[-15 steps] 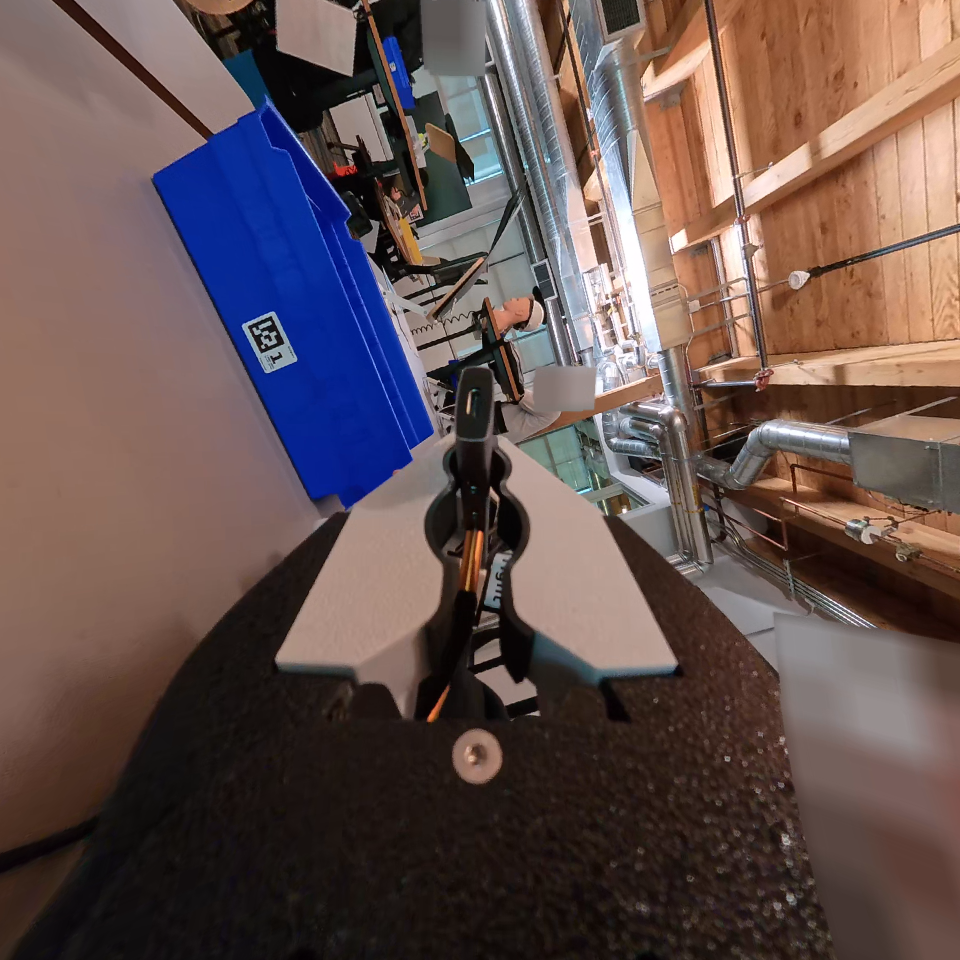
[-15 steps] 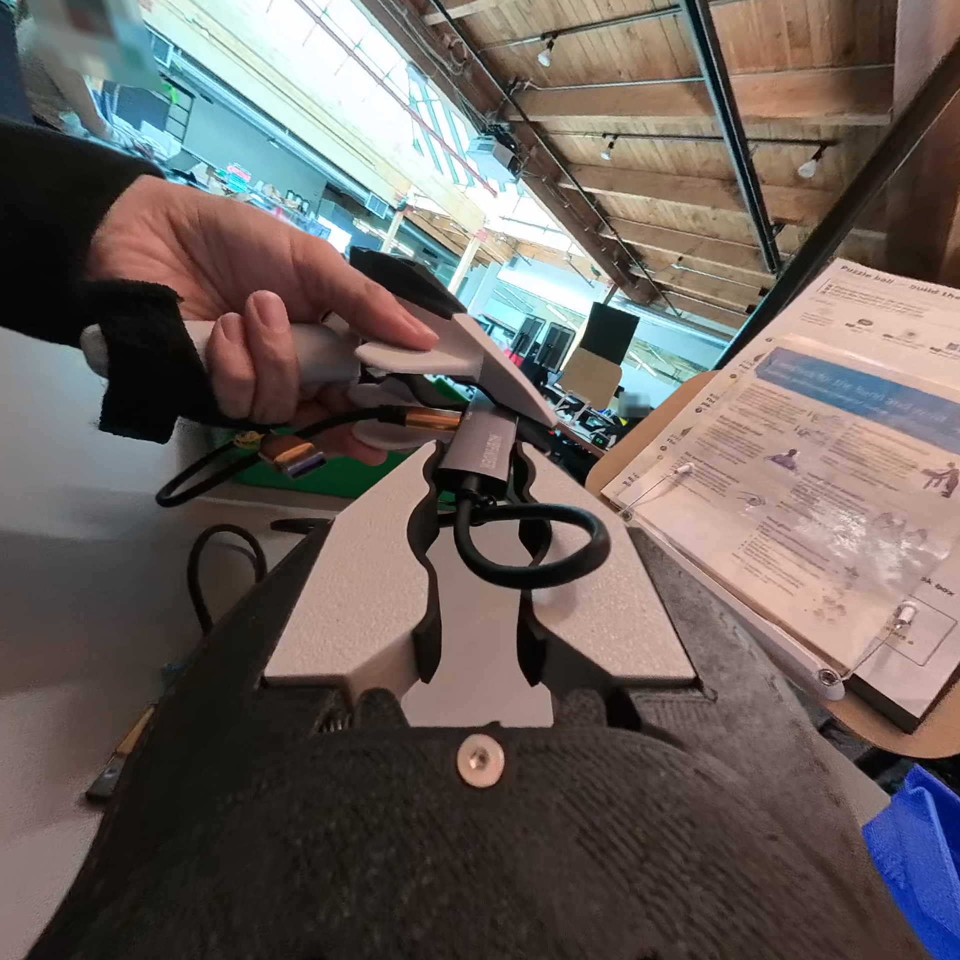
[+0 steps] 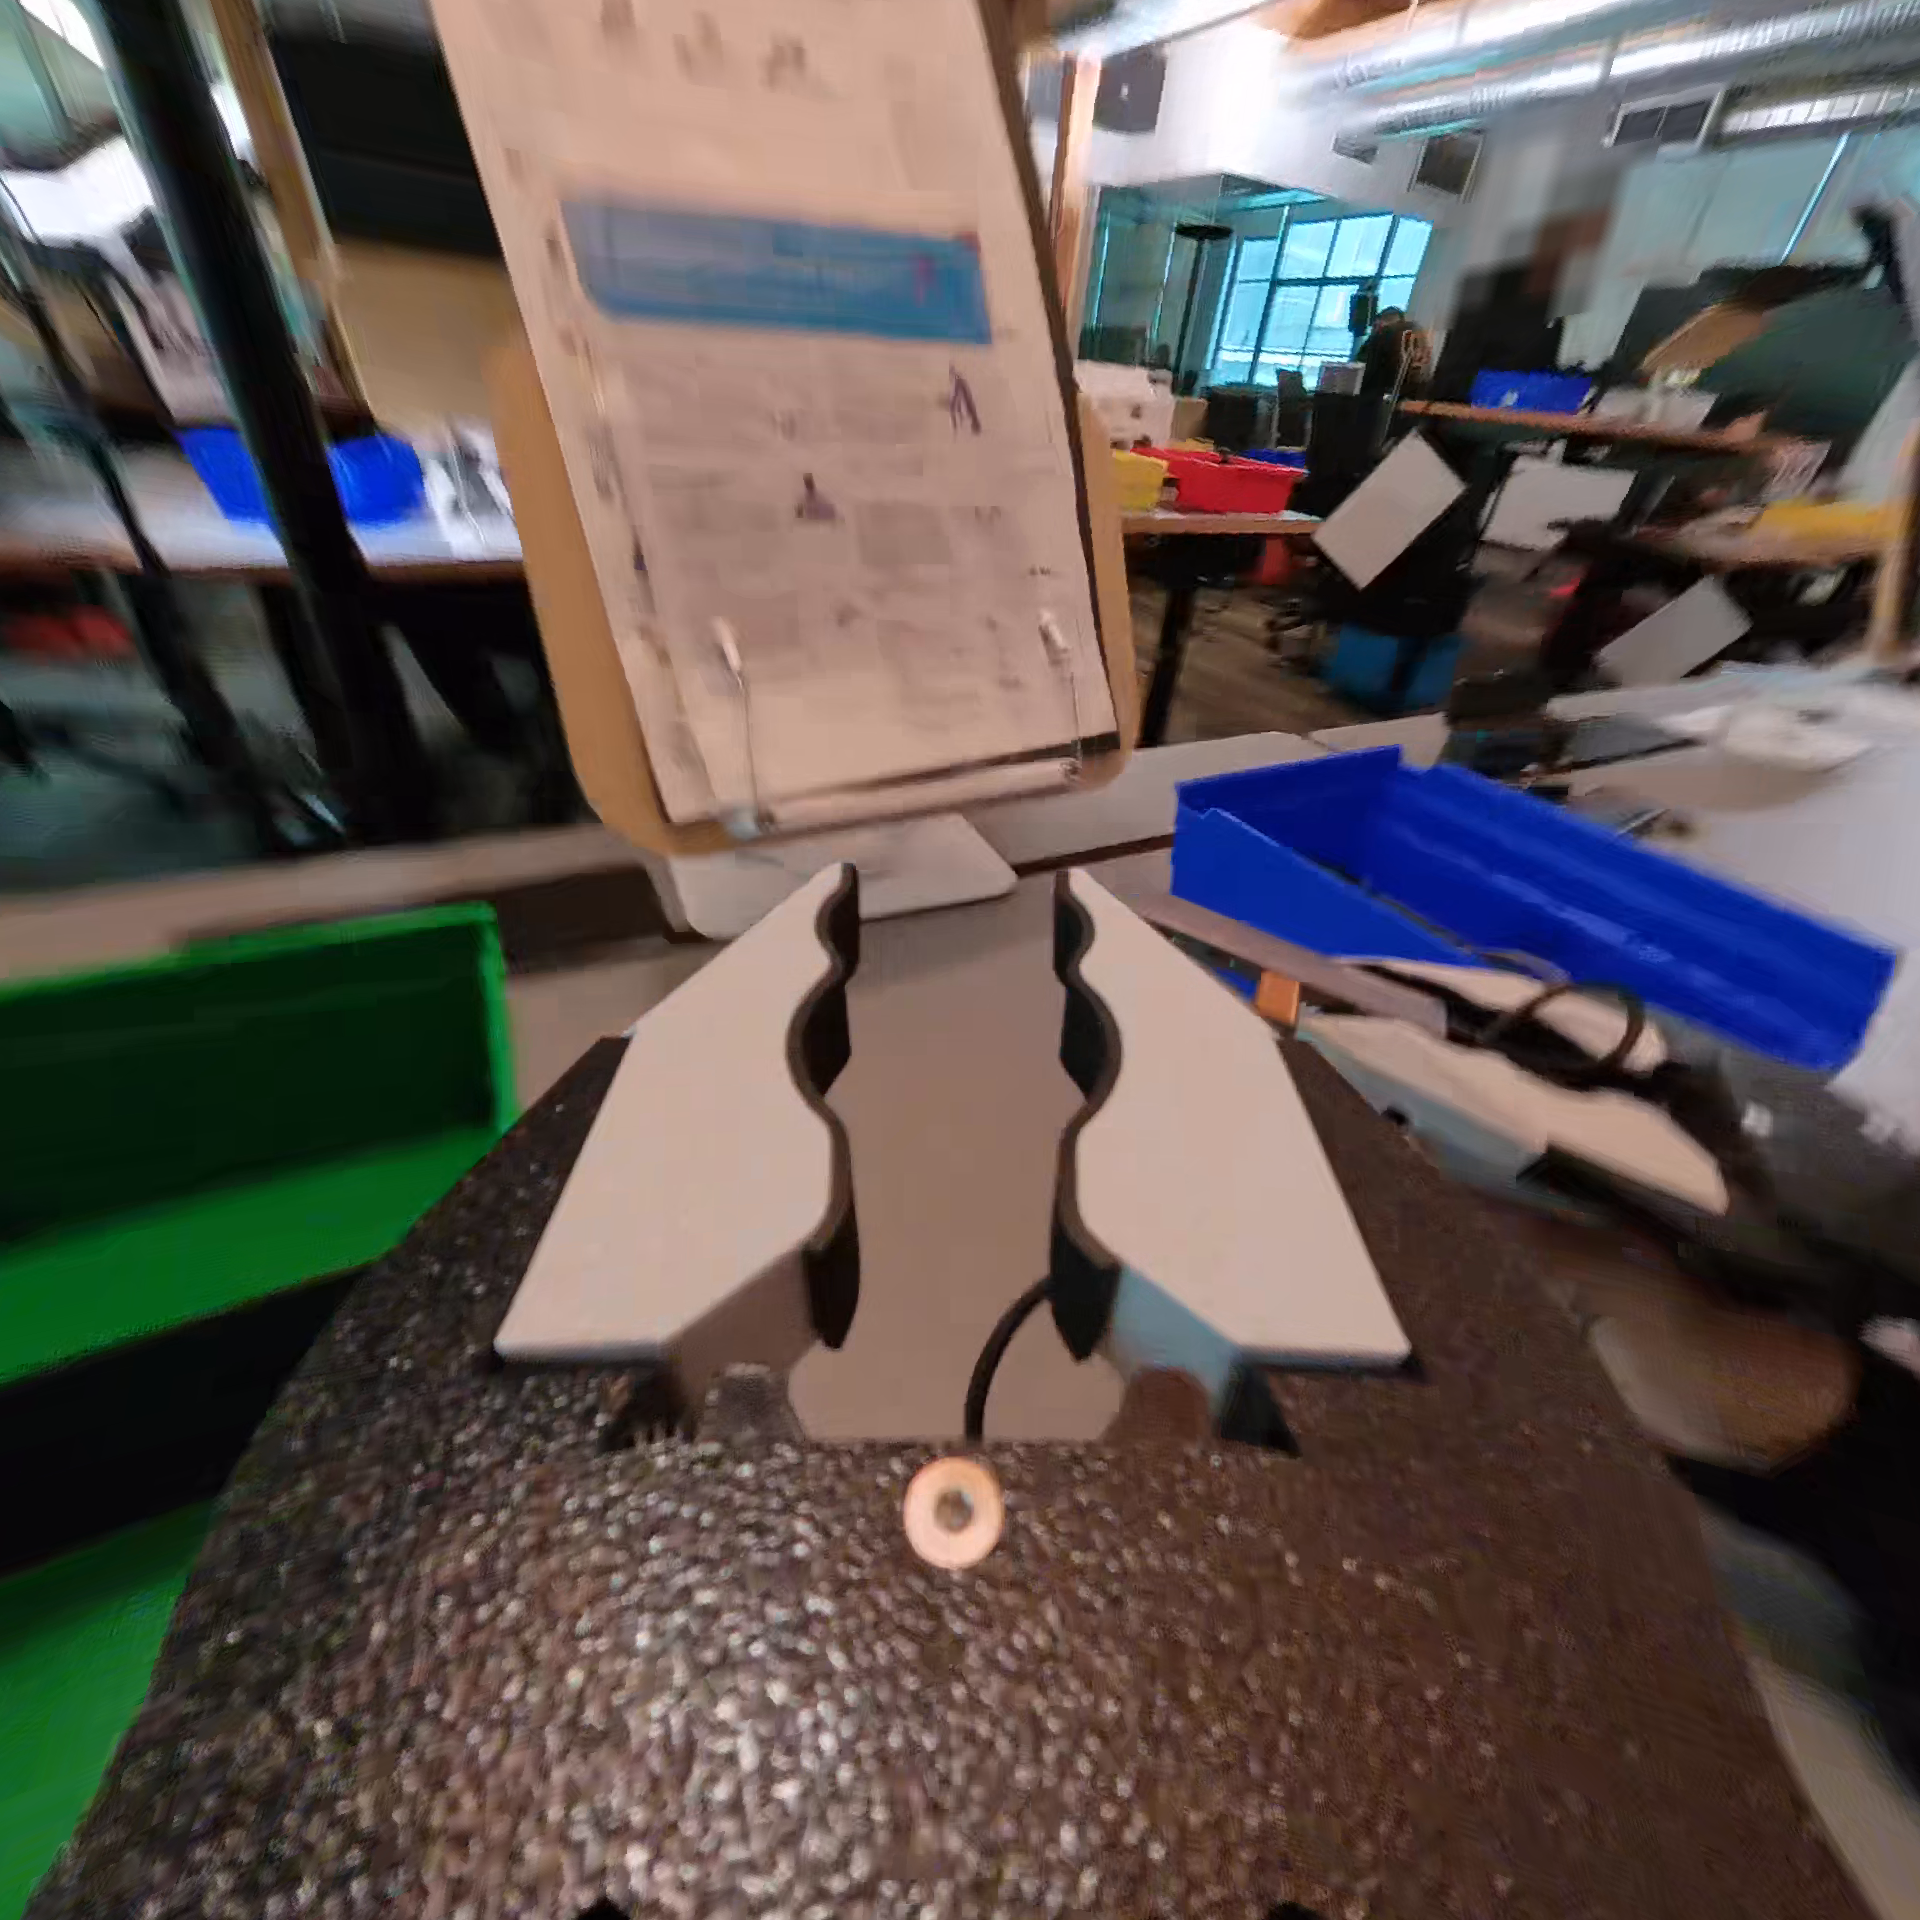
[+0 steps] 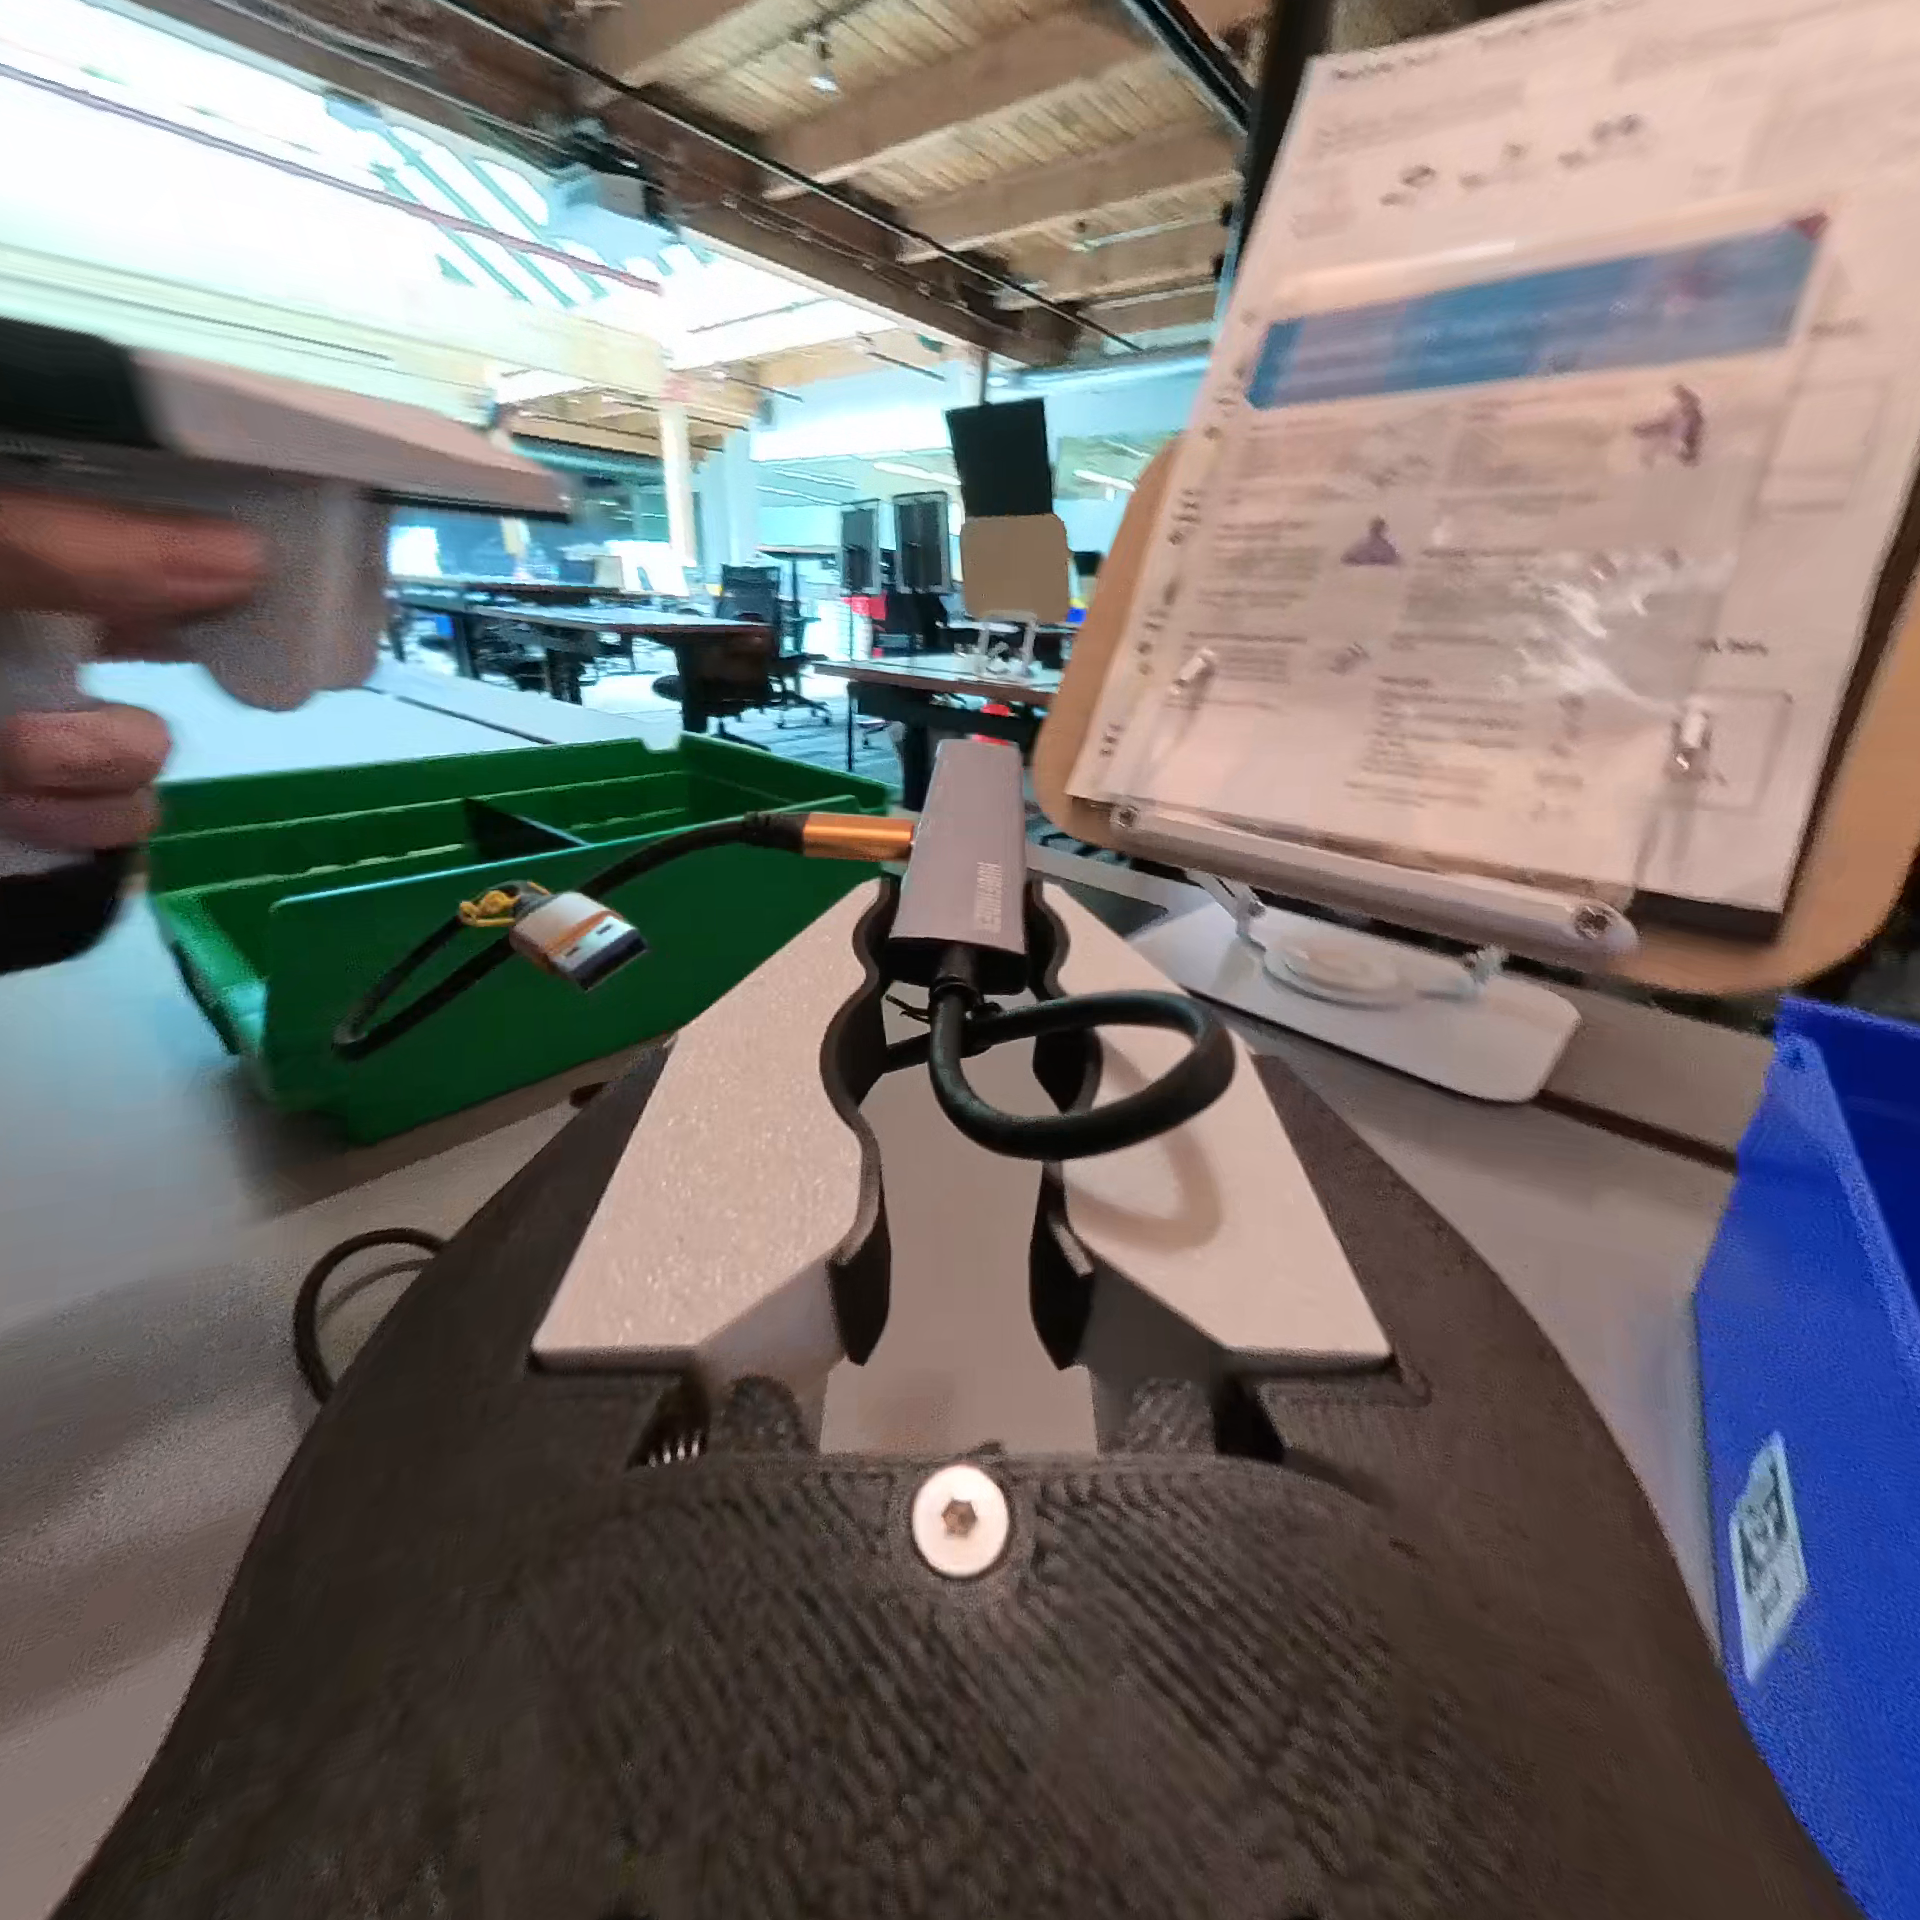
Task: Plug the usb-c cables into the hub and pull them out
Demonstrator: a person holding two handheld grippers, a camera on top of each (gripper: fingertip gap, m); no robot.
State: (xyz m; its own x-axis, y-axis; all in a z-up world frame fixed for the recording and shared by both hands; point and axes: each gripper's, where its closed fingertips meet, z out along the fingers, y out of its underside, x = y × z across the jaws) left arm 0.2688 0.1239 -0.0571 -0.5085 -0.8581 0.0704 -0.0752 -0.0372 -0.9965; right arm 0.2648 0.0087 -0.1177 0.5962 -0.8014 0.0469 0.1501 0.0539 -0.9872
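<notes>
My right gripper (image 4: 961, 914) is shut on the near end of a grey usb hub (image 4: 966, 831) and holds it above the table. An orange-collared cable plug (image 4: 857, 836) sits in the hub's left side. Its black cable hangs down to a loose silver plug (image 4: 577, 935). The hub's own black lead (image 4: 1081, 1070) loops over my right fingers. My left gripper (image 3: 956, 894) is open and empty, with a black cable (image 3: 997, 1340) showing under it. It appears blurred in the right wrist view (image 4: 343, 447), up and left of the hub, held by a hand. The hub also shows in the left wrist view (image 3: 1340, 977).
A green bin (image 4: 416, 894) stands left of the hub and a blue bin (image 4: 1829, 1351) stands at the right. A document stand (image 4: 1455, 520) with printed sheets rises behind the hub. The grey tabletop (image 4: 156, 1195) carries a loop of black cable (image 4: 332, 1299).
My left gripper has opened, let go of the orange-collared plug and swung away to the left. The plug stays in the hub, which my right gripper still holds.
</notes>
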